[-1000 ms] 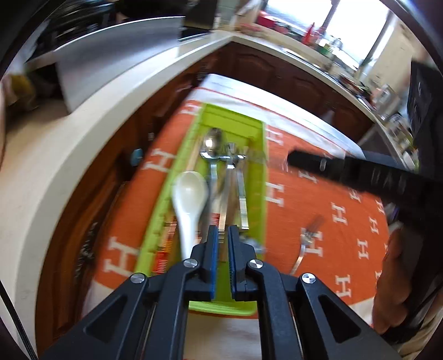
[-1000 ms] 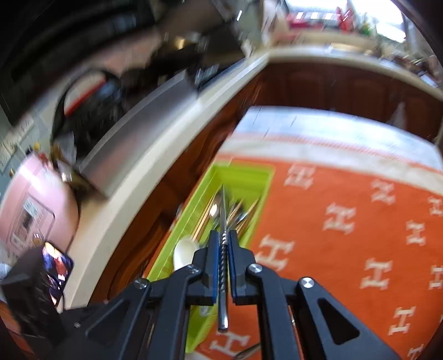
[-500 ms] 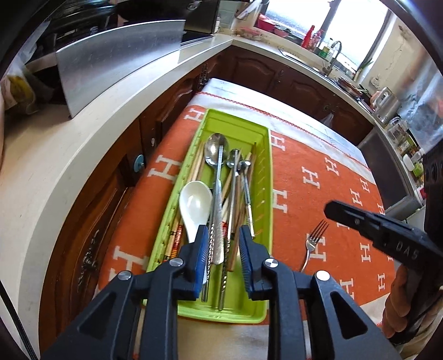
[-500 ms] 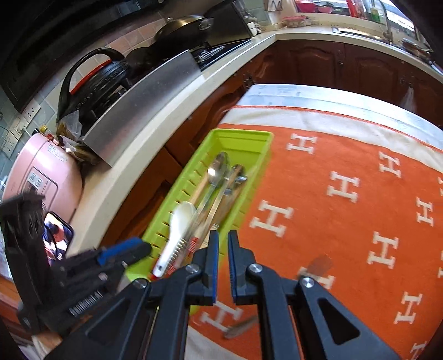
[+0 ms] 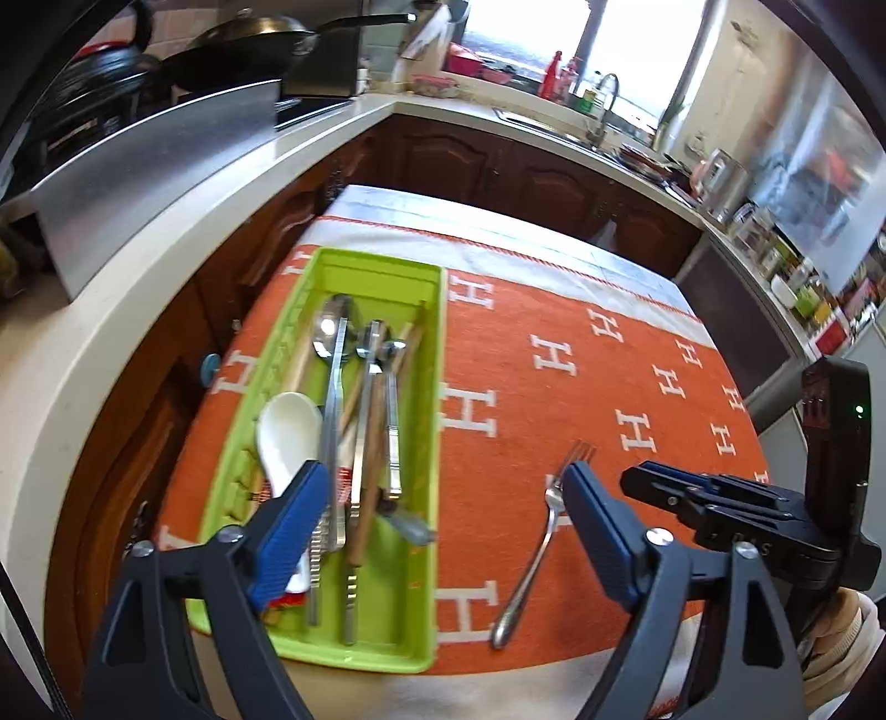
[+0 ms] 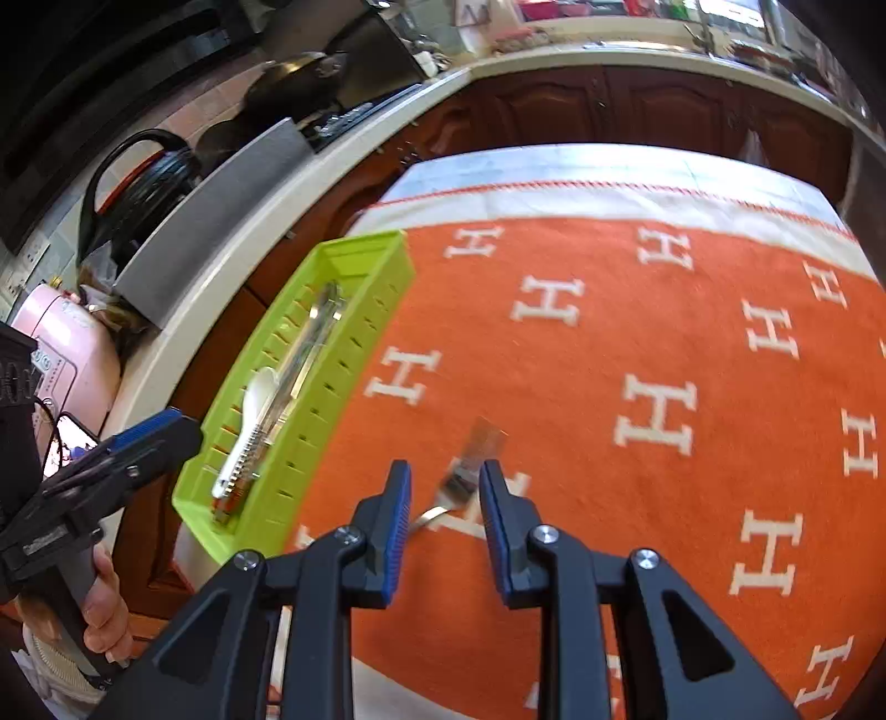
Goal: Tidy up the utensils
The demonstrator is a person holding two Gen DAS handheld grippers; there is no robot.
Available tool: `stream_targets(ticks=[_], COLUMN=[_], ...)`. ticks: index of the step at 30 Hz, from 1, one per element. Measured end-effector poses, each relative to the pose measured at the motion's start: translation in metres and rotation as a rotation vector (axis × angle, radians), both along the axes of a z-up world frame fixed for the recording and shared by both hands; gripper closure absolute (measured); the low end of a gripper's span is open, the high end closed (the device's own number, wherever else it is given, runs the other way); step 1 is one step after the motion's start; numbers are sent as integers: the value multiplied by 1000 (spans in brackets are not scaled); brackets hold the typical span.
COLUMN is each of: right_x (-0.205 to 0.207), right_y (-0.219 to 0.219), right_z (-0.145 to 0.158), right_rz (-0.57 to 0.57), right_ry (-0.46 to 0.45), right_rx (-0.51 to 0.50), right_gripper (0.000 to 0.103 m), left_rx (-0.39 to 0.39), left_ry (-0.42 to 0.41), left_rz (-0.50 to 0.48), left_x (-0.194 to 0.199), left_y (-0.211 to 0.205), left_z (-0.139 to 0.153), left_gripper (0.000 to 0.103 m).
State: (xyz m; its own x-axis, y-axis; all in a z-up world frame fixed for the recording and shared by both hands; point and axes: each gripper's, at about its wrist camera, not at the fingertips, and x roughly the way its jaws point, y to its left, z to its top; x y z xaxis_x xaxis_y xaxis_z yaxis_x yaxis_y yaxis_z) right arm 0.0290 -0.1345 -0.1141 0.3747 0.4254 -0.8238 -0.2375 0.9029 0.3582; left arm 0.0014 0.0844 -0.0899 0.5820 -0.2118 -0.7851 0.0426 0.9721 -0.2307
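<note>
Just one fork [image 5: 540, 526] (on cloth [image 5: 554, 399])

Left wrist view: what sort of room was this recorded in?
A home kitchen, most likely: a wok sits on a stove at the back, a sink tap stands by the window, and dark wooden cabinets run under a pale counter.

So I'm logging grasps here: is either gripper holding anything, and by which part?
Nothing is held. The left gripper is opening over the tray; the right gripper is opening around the fork lying on the cloth.
</note>
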Motion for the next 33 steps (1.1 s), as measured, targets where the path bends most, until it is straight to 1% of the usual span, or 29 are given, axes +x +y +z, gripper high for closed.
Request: stream_targets(ticks=[6,10,15,20,24,25,26,27,33], right_x=[1,6,12,16,13,13,13,14,12], right_y=[-11,-8,-4,3,17,18,21,21,18], right_z=[-19,-33,-48,-51,-50,-50,-51,-53,-47], right_rz=[-6,8,2,1,30,32,39,47,62], right_ry=[0,8,23,-21,-75,-81,-77,-68,-75], right_rx=[34,47,78,87,41,35,33,51,132], right_gripper=[77,77,77,77,78,78,87,93,99], left_rx=[8,6,8,15,11,11,11,11,10], left_ry=[39,60,51,50,57,57,55,52,45], left_rz=[-47,-42,-13,-5,-11,-10,-9,-7,11], left_x=[5,8,11,14,15,15,15,14,12], left_y=[-24,-27,-22,-22,-22,-22,-22,-21,-15], left_z=[-14,-21,-23,-26,-28,-29,-29,-29,-28], left_gripper=[17,17,17,17,17,17,17,17,17])
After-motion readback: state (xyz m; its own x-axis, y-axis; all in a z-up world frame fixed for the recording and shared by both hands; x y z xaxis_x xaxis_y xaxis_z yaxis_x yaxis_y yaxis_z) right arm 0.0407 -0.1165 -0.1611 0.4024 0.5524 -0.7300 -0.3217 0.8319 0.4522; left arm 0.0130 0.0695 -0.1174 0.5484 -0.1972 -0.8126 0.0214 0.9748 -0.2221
